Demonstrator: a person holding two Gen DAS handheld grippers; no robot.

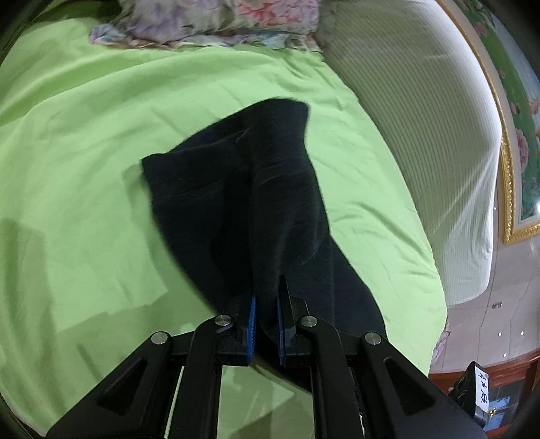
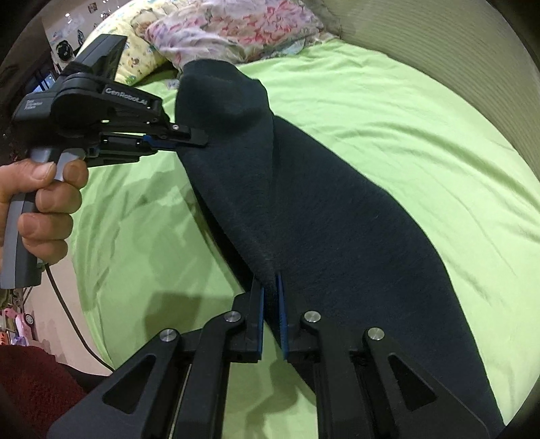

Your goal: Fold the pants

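Dark navy pants (image 1: pixel 256 189) lie partly on a green bed sheet (image 1: pixel 84 169) and are lifted at one edge. My left gripper (image 1: pixel 266 304) is shut on a fold of the pants, which hang from it and drape ahead onto the bed. In the right wrist view the pants (image 2: pixel 320 219) stretch across the bed. My right gripper (image 2: pixel 270 290) is shut on their near edge. The left gripper (image 2: pixel 199 140), held by a hand, pinches the far edge at the upper left, raised above the sheet.
Floral pillows (image 1: pixel 216 20) lie at the head of the bed, also in the right wrist view (image 2: pixel 236 27). A striped white headboard or cover (image 1: pixel 422 135) runs along the right side. A framed picture (image 1: pixel 516 135) hangs beyond. Floor and furniture show at the bed's edge.
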